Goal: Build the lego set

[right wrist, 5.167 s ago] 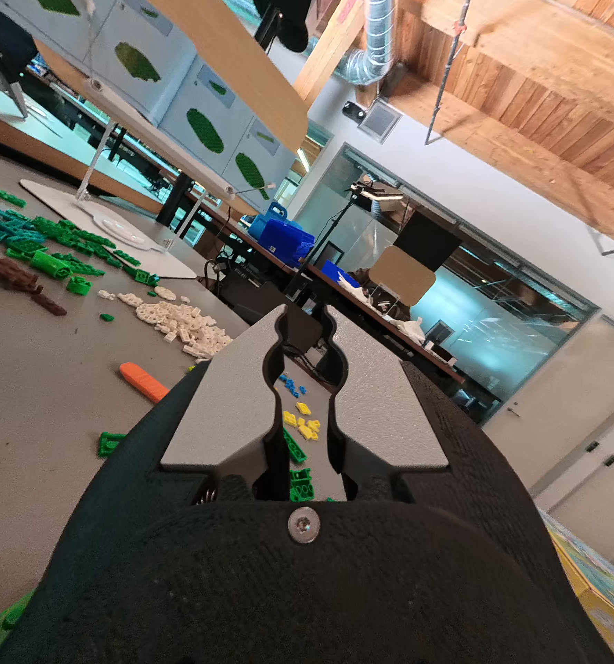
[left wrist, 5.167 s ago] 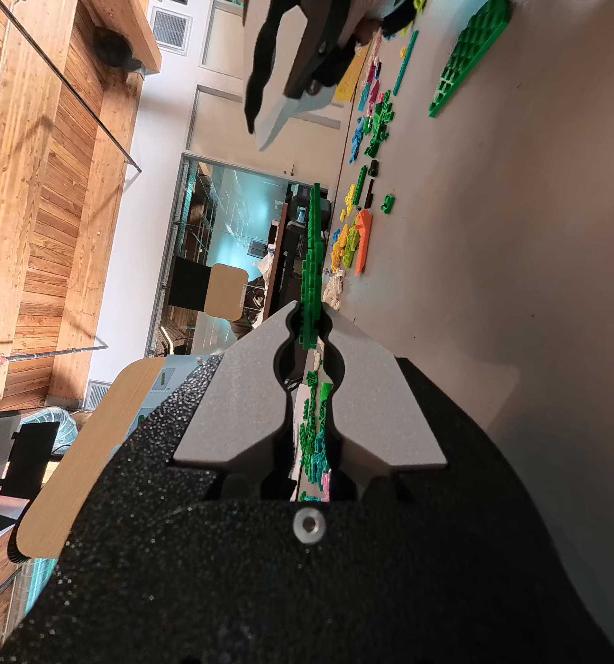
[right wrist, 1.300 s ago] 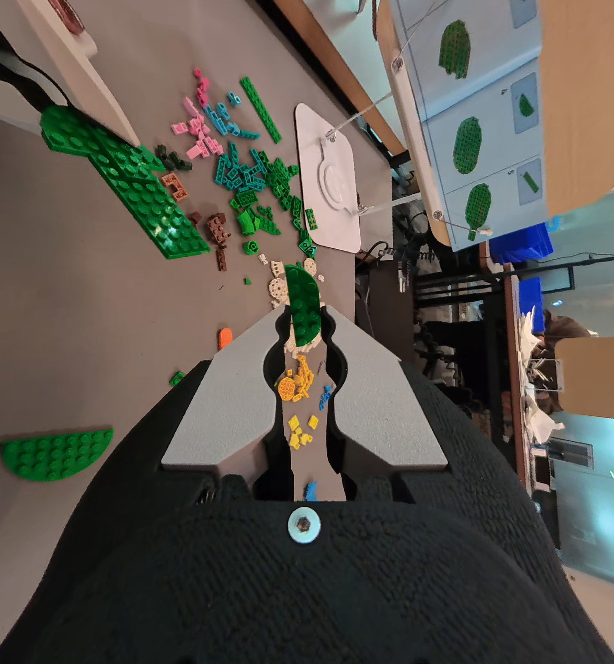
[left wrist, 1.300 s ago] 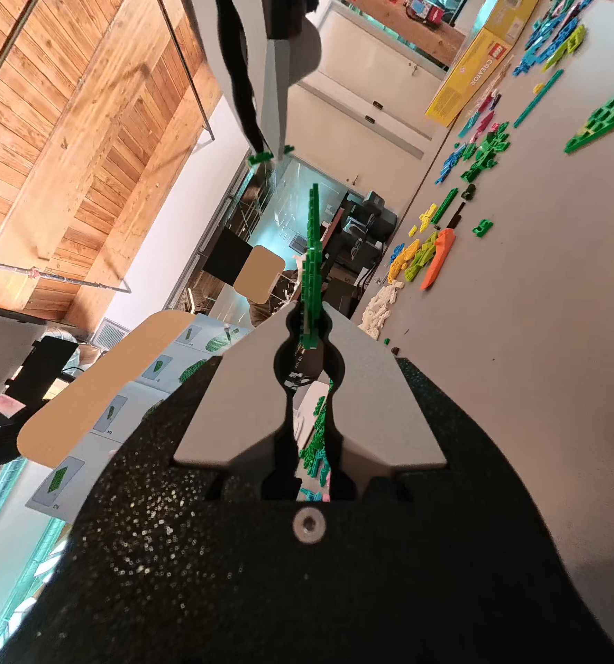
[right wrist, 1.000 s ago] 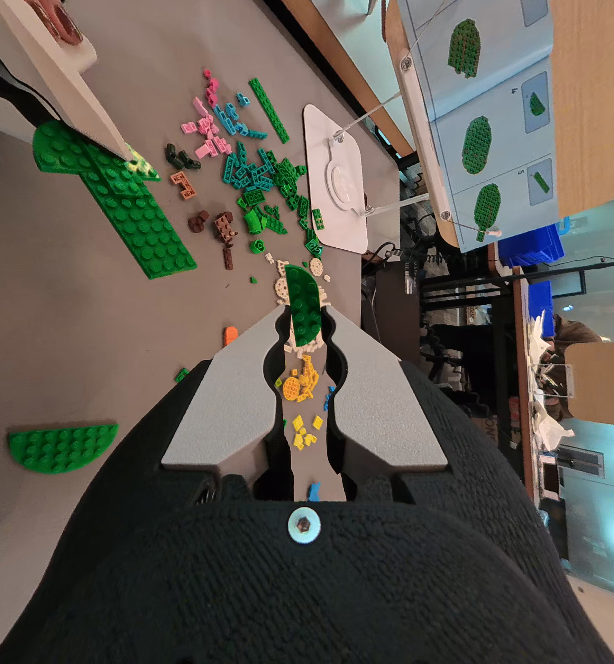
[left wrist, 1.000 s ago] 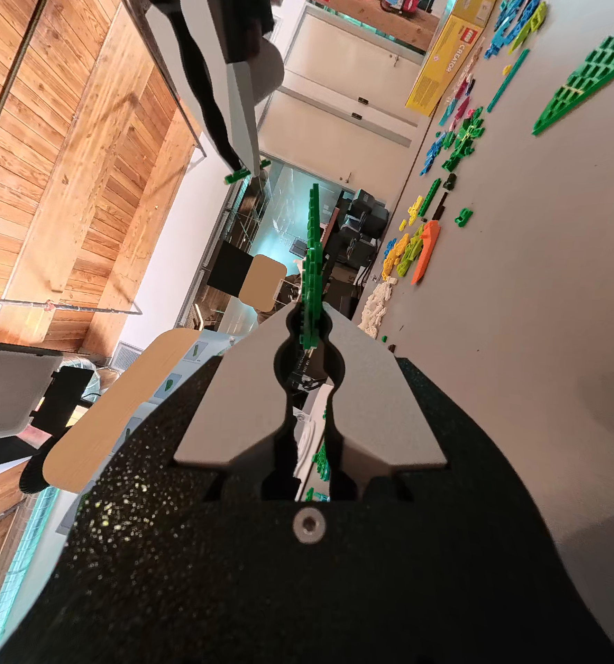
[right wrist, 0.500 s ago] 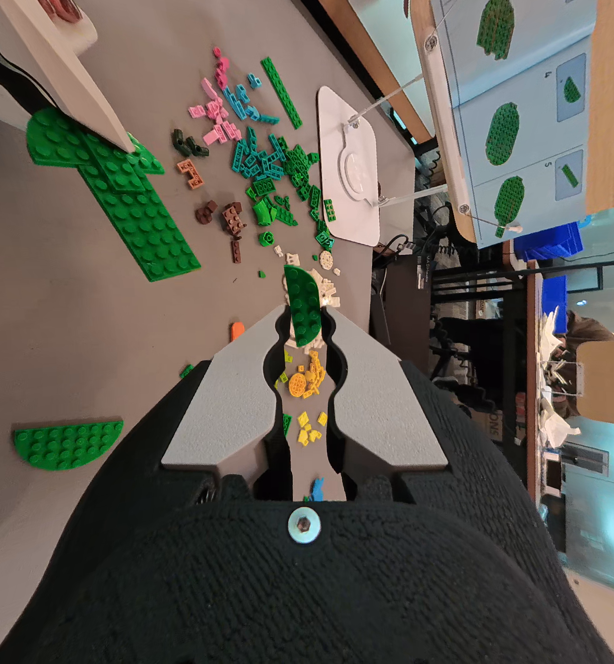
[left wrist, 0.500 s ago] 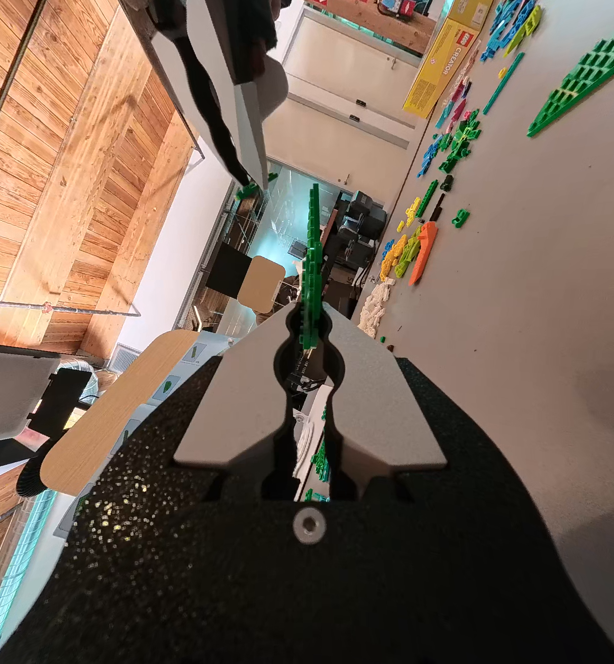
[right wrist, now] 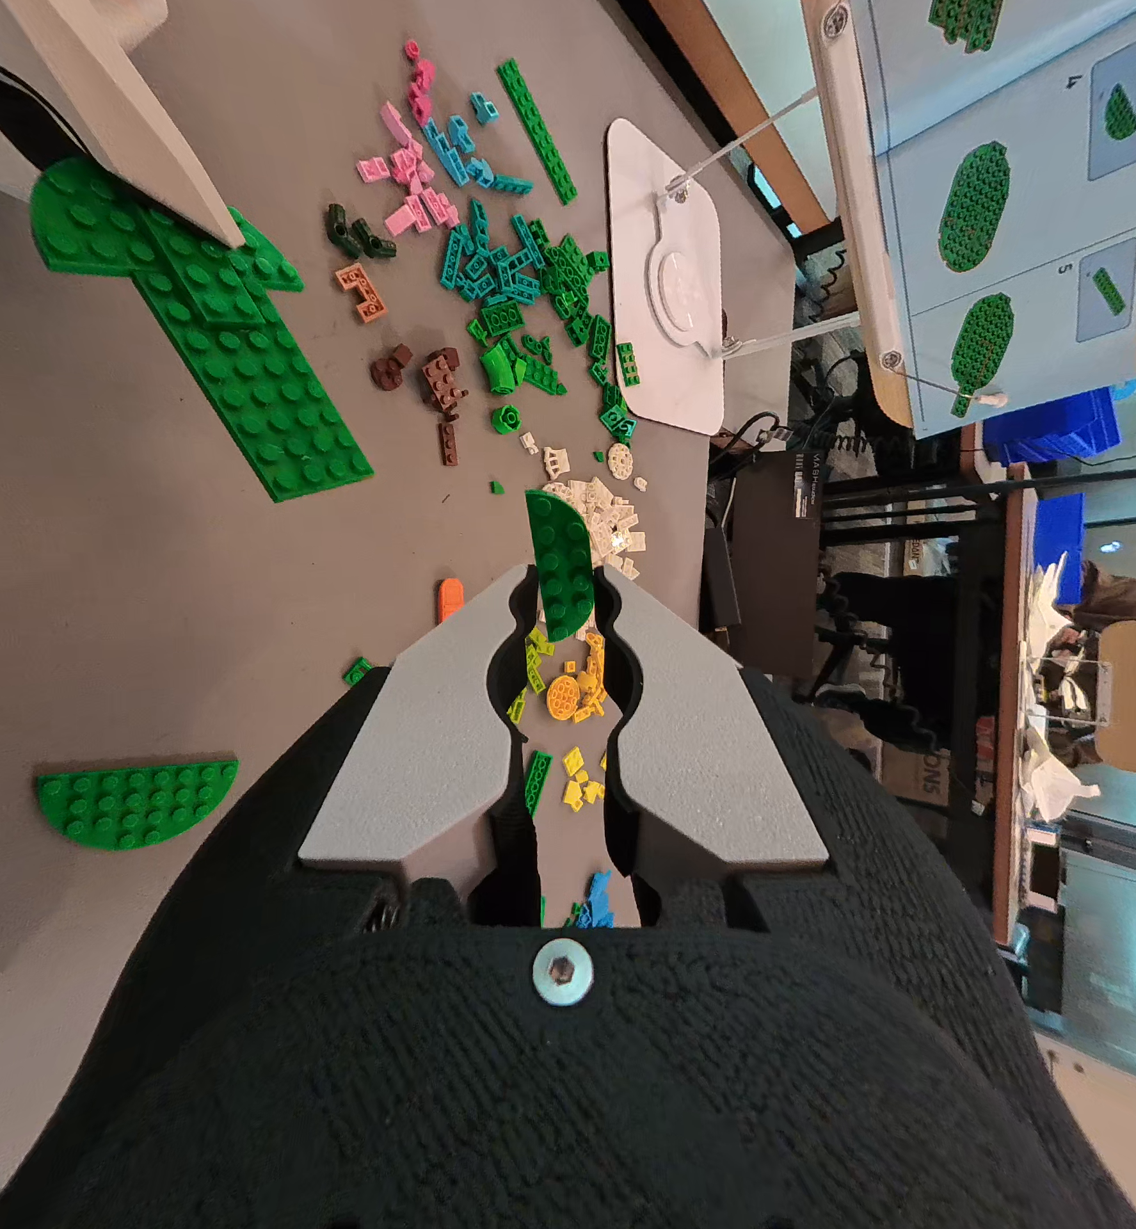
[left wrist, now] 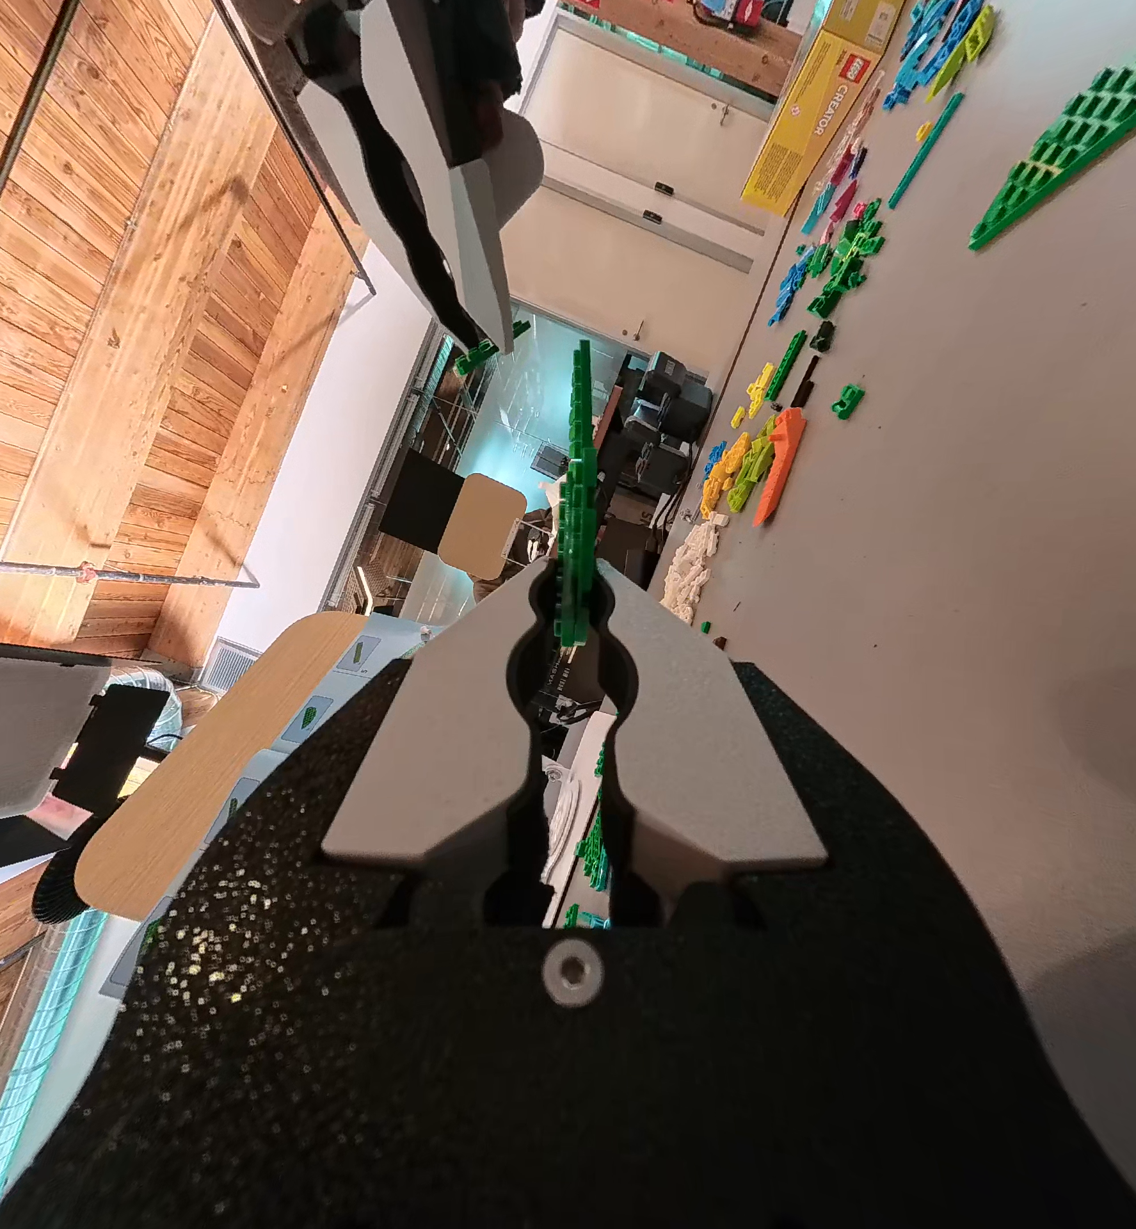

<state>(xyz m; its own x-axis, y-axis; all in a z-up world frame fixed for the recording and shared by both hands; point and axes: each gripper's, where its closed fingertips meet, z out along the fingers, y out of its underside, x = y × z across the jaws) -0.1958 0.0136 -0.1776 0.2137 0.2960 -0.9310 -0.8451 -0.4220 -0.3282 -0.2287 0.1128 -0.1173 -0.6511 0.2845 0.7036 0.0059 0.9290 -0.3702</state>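
Going left to right: the left tool (left wrist: 572, 578) is clenched on the near edge of a green plate build (left wrist: 578, 465), both pads pressing it, and it sticks straight out edge-on, lifted off the surface (left wrist: 951, 598). From the right wrist view that same build (right wrist: 252, 372) hangs at upper left with the left tool's fingers on its rounded end. Lower left, a spare half-round (right wrist: 133, 805) lies flat on the surface. Middle: pink, teal, brown and green loose bits, then the right tool (right wrist: 565, 575), clamped on a small green half-round plate (right wrist: 555, 539), held studs up over the white bits (right wrist: 611, 512). An orange piece (right wrist: 448, 595) sits just left of its fingers. Far right, an instruction sheet (right wrist: 990, 199) on a stand. The two held parts are well apart, not joined.
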